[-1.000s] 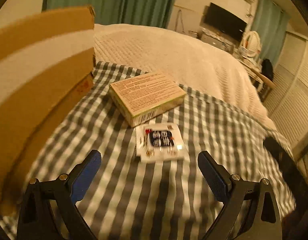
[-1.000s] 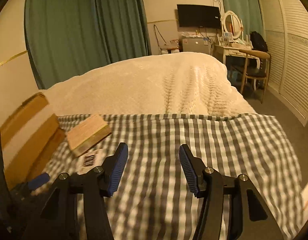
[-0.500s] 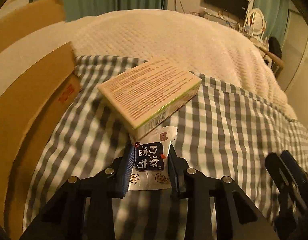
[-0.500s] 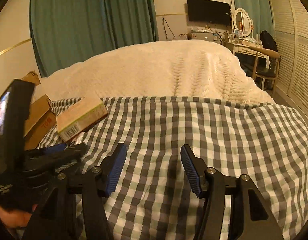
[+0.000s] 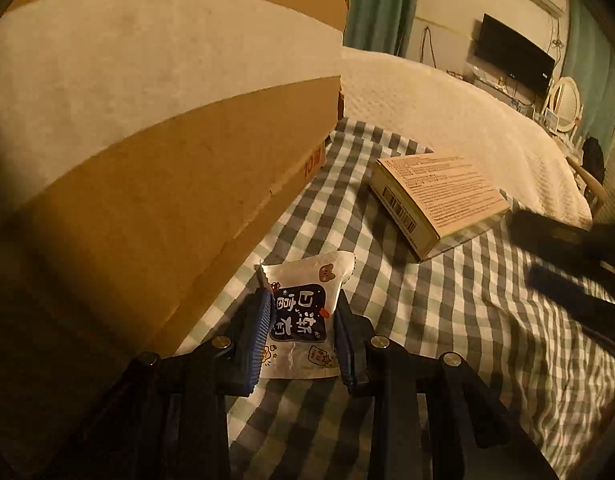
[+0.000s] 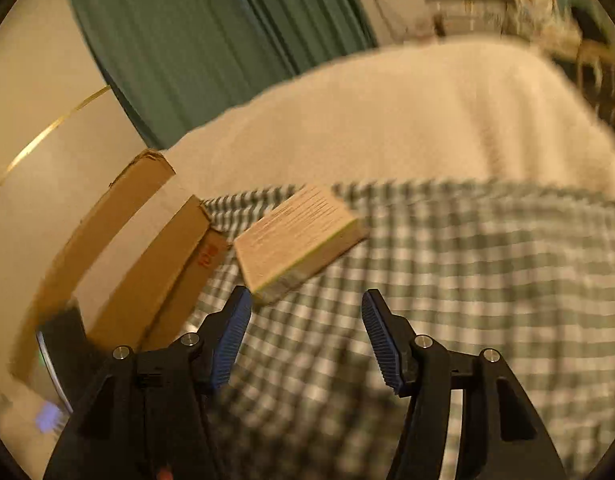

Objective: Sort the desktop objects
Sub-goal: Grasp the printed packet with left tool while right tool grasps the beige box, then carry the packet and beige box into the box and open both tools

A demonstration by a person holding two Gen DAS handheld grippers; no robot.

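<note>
Left tongs [image 5: 301, 326]: our blue pads are clamped on the two side edges of the white snack packet [image 5: 303, 312], dark printed label facing up. Gripping edge-on makes sense to us: the packet is thin and limp, and a pinch across its width keeps it flat and readable instead of crumpled. Its crimped far end sticks out just past our fingertips; its near end lies back between the finger arms. It seems to ride a little above the checked cloth [image 5: 447, 312], though we cannot be sure it is clear of it.

Just to the left of these tongs rises the brown wall of the cardboard carton [image 5: 155, 128], very close. We judge this to be the sorting bin, which would explain why we carry the packet along its side.

Farther ahead and to the right of the left tongs, the flat tan box [image 5: 439, 196] lies on the cloth, printed face up, well apart from the packet.

Right tongs [image 6: 306, 334]: released, nothing between the pads. The tan box sits just beyond the left pad's tip, slightly left of our centreline, apparently not yet touched; picture blurred. We read this as lining up on the next item.

Beyond everything: cream bedspread [image 6: 407, 120], green curtain [image 6: 211, 36].
</note>
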